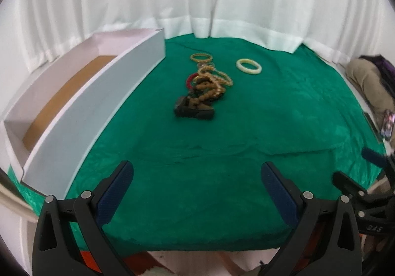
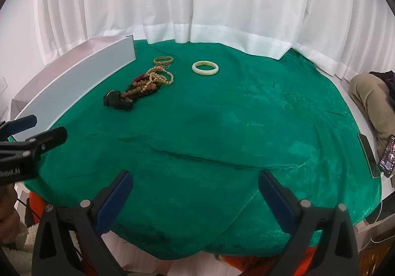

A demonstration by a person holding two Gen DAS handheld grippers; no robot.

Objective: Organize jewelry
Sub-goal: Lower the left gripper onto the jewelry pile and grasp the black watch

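Ahead at twelve o'clock of the left gripper (image 1: 197,174), jaws apart and empty, lies the tangled heap of gold and brown bead jewelry (image 1: 206,86), its long axis running away. The right gripper (image 2: 195,184), likewise apart, sees it at eleven, farther off; the white open cardboard box (image 1: 98,93) stands at ten.

Left tool (image 1: 197,177) wide open, holding nothing, low over the near edge of the tabletop (image 1: 197,142). Right tool (image 2: 195,184) wide open too, empty, low over that same near edge, just beside the left one.
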